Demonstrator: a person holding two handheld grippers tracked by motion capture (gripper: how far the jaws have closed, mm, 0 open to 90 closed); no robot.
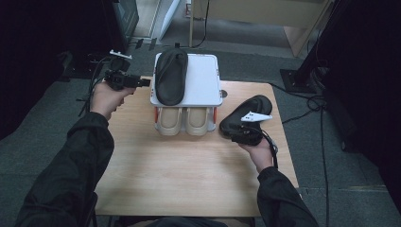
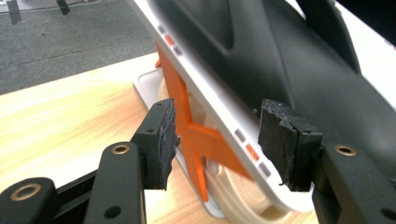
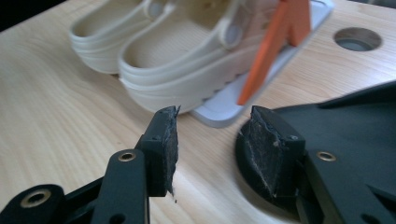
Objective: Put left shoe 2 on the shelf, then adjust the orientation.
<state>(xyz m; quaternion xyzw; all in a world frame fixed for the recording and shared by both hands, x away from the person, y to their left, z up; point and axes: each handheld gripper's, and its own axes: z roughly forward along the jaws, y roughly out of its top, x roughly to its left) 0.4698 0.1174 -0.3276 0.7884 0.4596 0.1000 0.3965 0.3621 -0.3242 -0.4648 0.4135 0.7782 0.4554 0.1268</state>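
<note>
Up on the white rack's (image 1: pixel 204 75) top shelf lies one black shoe (image 1: pixel 171 75), cream clogs (image 1: pixel 183 120) beneath. Left tool (image 1: pixel 144 82) – jaws apart, empty – points at the rack's edge. Right tool (image 1: pixel 236 135) gapes beside the second black shoe (image 1: pixel 246 113) on the surface (image 1: pixel 179 175).

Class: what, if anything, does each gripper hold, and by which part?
Nothing is held. The left gripper and the right gripper are open; a black rubber shoe lies beside the right fingers.

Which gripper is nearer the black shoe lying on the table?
Right. The right gripper is at the shoe on the table's right side; the left gripper is across the rack.
</note>
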